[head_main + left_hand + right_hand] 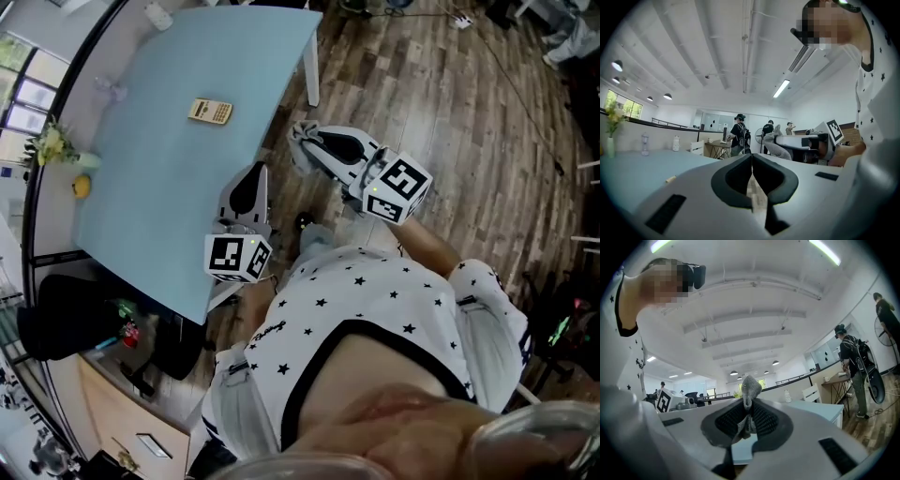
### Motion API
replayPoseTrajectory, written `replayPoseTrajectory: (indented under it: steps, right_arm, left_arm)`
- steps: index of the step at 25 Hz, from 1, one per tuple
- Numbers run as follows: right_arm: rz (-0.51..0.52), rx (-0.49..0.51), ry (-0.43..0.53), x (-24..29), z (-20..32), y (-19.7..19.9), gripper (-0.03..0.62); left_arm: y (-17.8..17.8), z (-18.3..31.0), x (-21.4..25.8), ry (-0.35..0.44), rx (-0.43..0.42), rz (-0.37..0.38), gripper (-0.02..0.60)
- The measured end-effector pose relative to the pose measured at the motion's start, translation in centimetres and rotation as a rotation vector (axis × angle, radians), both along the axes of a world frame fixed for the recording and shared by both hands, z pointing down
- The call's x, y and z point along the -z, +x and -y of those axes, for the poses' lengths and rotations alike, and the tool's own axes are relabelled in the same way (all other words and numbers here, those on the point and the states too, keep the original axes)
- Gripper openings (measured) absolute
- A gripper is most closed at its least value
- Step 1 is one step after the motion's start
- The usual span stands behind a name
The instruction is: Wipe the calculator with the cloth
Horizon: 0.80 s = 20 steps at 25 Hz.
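A beige calculator point(210, 112) lies flat on the pale blue table point(159, 178), toward its far side. My right gripper point(302, 142) hovers beyond the table's right edge, over the floor, shut on a grey cloth point(749, 399) that pokes up between its pads; the cloth point(298, 138) shows as a small grey wad at the jaw tips in the head view. My left gripper point(251, 178) sits at the table's near right edge, jaws together with nothing between them point(752, 174). The calculator point(671, 179) is a small pale sliver on the table in the left gripper view.
A vase of flowers point(52, 145) and a yellow fruit point(82, 187) stand at the table's left edge, a clear bottle point(110, 89) further back. A white table leg point(310, 75) meets the wooden floor point(450, 122). Several people point(739, 133) stand far off. A black chair point(66, 319) sits below the table.
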State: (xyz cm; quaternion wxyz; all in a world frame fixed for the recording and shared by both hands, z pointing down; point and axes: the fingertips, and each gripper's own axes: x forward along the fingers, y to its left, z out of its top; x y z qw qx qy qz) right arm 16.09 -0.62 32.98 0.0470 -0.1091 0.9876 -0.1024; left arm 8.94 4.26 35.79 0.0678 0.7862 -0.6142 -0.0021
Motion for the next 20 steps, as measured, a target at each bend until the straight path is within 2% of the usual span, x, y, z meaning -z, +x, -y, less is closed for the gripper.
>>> replayPoseTrajectory:
  steps: [10, 20]
  right_arm:
    - [-0.056, 0.059, 0.012, -0.5, 2.3, -8.5, 0.043]
    - [-0.087, 0.078, 0.033, -0.8, 4.2, -14.2, 0.043]
  left_arm:
    - [-8.5, 1.8, -0.7, 0.004, 0.077, -0.012, 0.031]
    - [-14.2, 2.8, -1.0, 0.018, 0.114, -0.015, 0.031]
